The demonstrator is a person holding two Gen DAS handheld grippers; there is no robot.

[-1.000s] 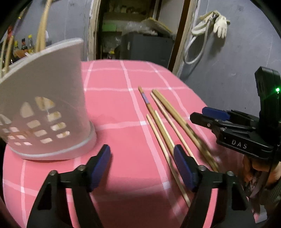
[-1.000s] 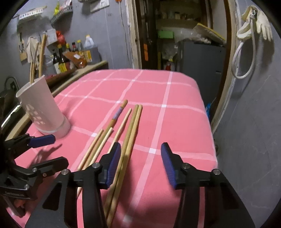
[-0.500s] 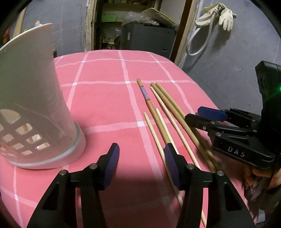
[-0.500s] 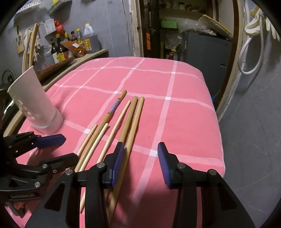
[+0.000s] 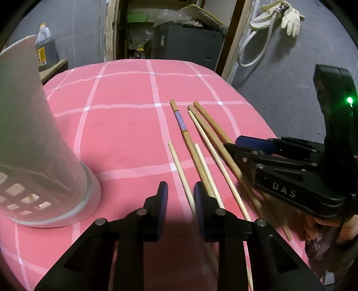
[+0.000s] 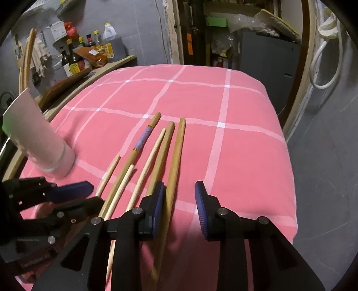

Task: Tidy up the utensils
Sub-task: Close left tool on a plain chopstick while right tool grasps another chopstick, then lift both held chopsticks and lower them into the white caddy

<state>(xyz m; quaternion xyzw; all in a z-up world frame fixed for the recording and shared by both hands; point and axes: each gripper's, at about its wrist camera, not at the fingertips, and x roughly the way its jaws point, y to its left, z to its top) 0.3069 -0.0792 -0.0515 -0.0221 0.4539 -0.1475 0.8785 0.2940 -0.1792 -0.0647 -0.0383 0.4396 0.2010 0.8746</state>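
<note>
Several wooden chopsticks (image 5: 201, 138) lie side by side on the pink checked cloth (image 5: 125, 134); one has a purple band (image 5: 181, 120). They also show in the right wrist view (image 6: 156, 147). A white perforated utensil holder (image 5: 33, 143) stands at the left, also in the right wrist view (image 6: 38, 138). My left gripper (image 5: 180, 197) is open, low over the cloth, with the leftmost thin chopstick (image 5: 181, 174) between its fingers. My right gripper (image 6: 180, 197) is open with the rightmost thick chopstick (image 6: 176, 156) just inside its left finger.
The cloth's right edge (image 6: 288, 156) drops off to a grey floor. A shelf with bottles (image 6: 89, 53) stands at the back left. A dark cabinet (image 5: 188, 47) and a hose with a glove (image 5: 288, 18) are behind the table.
Both grippers have narrowed their jaws and moved forward and down over the chopsticks. The left gripper has shifted right, away from the holder, onto the leftmost chopstick.
</note>
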